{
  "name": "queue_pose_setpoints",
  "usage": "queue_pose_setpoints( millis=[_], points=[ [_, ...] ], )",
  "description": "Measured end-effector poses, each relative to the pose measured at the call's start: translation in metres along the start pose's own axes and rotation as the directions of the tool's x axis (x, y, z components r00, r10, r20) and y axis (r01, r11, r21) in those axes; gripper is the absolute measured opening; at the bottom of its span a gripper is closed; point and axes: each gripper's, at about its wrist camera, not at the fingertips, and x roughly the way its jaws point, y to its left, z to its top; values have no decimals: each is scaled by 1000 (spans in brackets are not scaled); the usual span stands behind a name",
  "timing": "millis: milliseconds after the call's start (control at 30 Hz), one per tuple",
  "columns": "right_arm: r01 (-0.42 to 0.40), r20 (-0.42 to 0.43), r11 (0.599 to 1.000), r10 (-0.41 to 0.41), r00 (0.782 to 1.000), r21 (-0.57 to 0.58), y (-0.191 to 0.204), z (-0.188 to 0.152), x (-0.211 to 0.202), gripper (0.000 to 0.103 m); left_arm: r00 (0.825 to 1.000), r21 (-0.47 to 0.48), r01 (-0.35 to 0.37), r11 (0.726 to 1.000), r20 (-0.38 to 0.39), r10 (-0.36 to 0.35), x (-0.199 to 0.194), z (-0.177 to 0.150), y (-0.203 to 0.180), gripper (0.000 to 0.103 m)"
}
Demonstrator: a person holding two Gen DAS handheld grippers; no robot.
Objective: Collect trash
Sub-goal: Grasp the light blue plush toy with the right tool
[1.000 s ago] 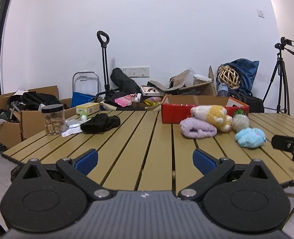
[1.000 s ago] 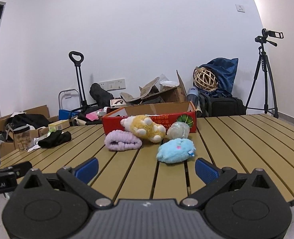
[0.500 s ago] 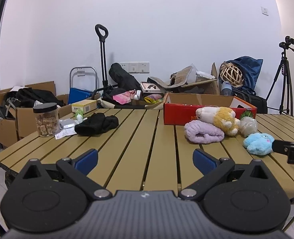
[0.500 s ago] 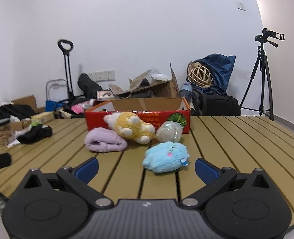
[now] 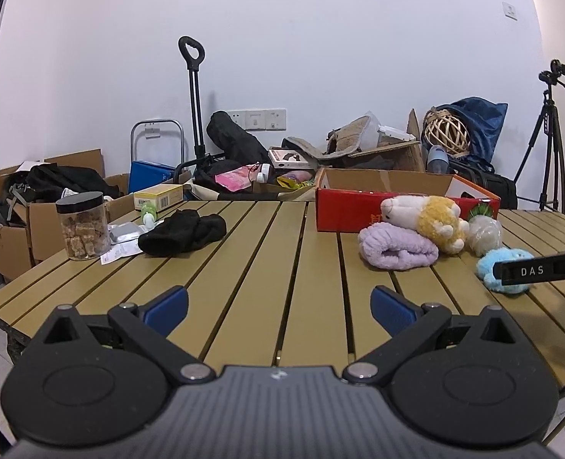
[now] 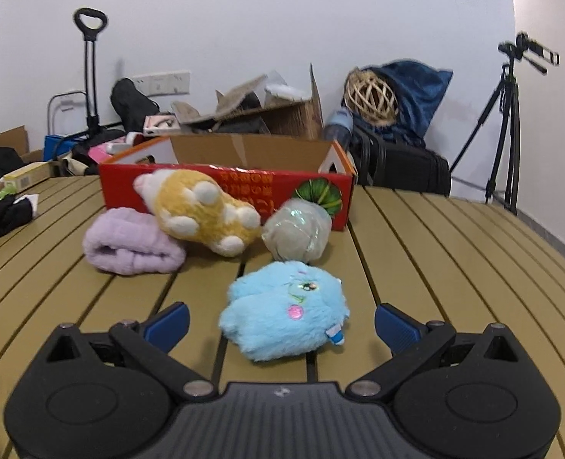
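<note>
Hovering low over slatted tabletop (image 6: 454,252), right tool (image 6: 280,315) spread wide, grasping nothing; blue plush (image 6: 284,310) lies between its fingertips, not touched. Crumpled plastic wad (image 6: 296,229) just behind plush, touching red cardboard box (image 6: 225,187). Yellow-white plush (image 6: 202,206) leans on rolled lilac towel (image 6: 129,246). Left tool (image 5: 278,304) also spread wide, empty, above bare slats. Far left: black cloth (image 5: 183,231), jar of brown chunks (image 5: 81,225), paper slip (image 5: 120,253), small foil packet (image 5: 125,231)
</note>
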Motion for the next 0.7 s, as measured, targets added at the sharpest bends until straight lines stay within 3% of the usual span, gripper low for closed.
queue_pose_setpoints(
  millis=[200,500,700],
  points=[
    [12,-61,999,-9,998,40,-3,4,21,96,1000,-29,0,1000,-12,0,11,8,10,103],
    [15,-69,1000,-14,998,12,6,7,28,83,995,-130,35,991,-93,-47,36,17,30,103],
    [47,-78,999,-48,996,-20,13,9,35,73,993,-128,51,990,-99,-64,37,16,27,103]
  ],
)
